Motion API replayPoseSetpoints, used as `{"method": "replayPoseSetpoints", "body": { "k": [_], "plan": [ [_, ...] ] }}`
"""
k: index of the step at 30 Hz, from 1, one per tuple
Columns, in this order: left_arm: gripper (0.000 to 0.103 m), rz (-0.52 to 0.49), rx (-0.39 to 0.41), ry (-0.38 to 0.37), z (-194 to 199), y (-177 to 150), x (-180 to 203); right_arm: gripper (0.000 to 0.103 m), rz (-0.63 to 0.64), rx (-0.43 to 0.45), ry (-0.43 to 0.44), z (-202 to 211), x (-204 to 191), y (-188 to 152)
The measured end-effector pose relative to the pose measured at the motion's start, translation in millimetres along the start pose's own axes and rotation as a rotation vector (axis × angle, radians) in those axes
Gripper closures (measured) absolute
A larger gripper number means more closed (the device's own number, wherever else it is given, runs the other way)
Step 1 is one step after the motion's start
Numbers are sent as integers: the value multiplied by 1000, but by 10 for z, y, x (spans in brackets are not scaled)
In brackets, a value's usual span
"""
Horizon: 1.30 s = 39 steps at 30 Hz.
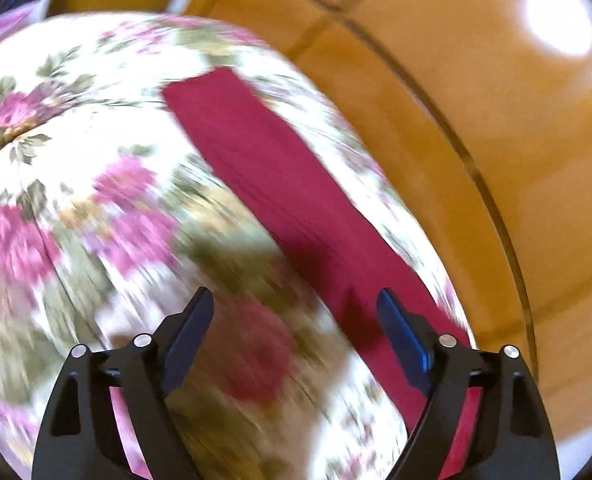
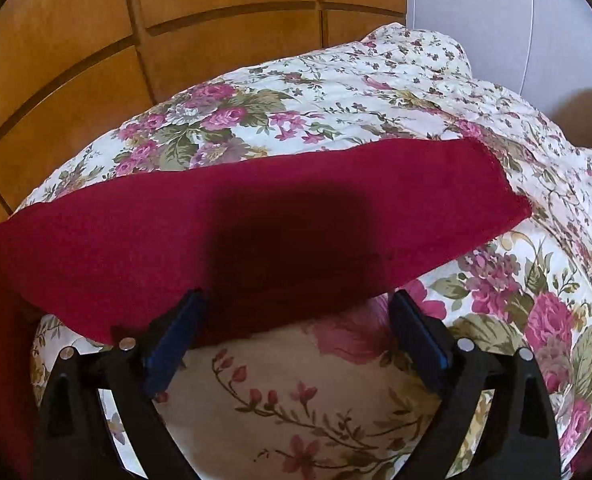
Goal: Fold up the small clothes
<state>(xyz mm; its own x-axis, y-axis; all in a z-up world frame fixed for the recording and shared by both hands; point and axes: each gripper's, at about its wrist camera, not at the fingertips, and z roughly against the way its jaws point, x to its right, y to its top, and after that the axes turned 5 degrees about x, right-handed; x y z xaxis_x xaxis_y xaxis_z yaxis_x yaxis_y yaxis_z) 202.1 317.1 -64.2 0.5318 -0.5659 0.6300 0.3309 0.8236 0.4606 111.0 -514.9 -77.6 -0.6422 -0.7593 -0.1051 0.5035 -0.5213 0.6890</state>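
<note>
Red cloth (image 2: pixel 231 216) lying flat as a long band on the floral bedspread (image 2: pixel 336 92), one end draped off the bed's edge at left in the right wrist view. Right tool (image 2: pixel 296 312) low over the cloth's near edge, jaws wide apart, nothing between the pads. Left tool (image 1: pixel 296 312) over the bedspread, jaws also apart and empty, its right finger (image 1: pixel 404 332) above the cloth; view blurred. Wooden cabinets (image 2: pixel 75 60) beyond the bed.
</note>
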Motion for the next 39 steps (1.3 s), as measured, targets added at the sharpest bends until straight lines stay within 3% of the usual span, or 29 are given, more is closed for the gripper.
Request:
{"method": "replayPoseSetpoints", "body": {
  "k": [2, 5, 8, 10, 12, 18, 21, 25, 30, 34, 39],
  "plan": [
    [24, 87, -2, 3, -140, 169, -153, 8, -2, 1, 4, -4, 4, 1],
    [25, 132, 22, -12, -281, 343, -208, 8, -6, 2, 7, -19, 11, 10],
    [50, 127, 23, 12, -413, 481, -171, 7, -1, 7, 0, -7, -7, 5],
    [84, 92, 7, 75, -492, 530, -123, 6, 0, 6, -3, -23, -15, 5],
    [93, 69, -1, 87, -522, 578, -95, 5, -7, 4, 2, -28, -2, 1],
    [94, -101, 82, 55, -276, 683, 406, 5, -12, 8, 7, -27, 8, -7],
    [94, -172, 120, -8, -60, 629, 759, 5, -14, 10, 9, -26, 11, -11],
    [94, -309, 133, -124, 203, 321, 1359, 5, -17, 11, 12, -22, 11, -10],
    [94, -501, 83, -268, 350, -356, 2128, 5, -24, 14, 21, -23, 14, -4],
    [94, -638, 43, -323, 335, -966, 2572, 5, -26, 15, 21, -18, 21, -8],
    [94, -746, -78, -332, 190, -1802, 2924, 5, -28, 16, 22, -20, 19, -5]
  ]
}}
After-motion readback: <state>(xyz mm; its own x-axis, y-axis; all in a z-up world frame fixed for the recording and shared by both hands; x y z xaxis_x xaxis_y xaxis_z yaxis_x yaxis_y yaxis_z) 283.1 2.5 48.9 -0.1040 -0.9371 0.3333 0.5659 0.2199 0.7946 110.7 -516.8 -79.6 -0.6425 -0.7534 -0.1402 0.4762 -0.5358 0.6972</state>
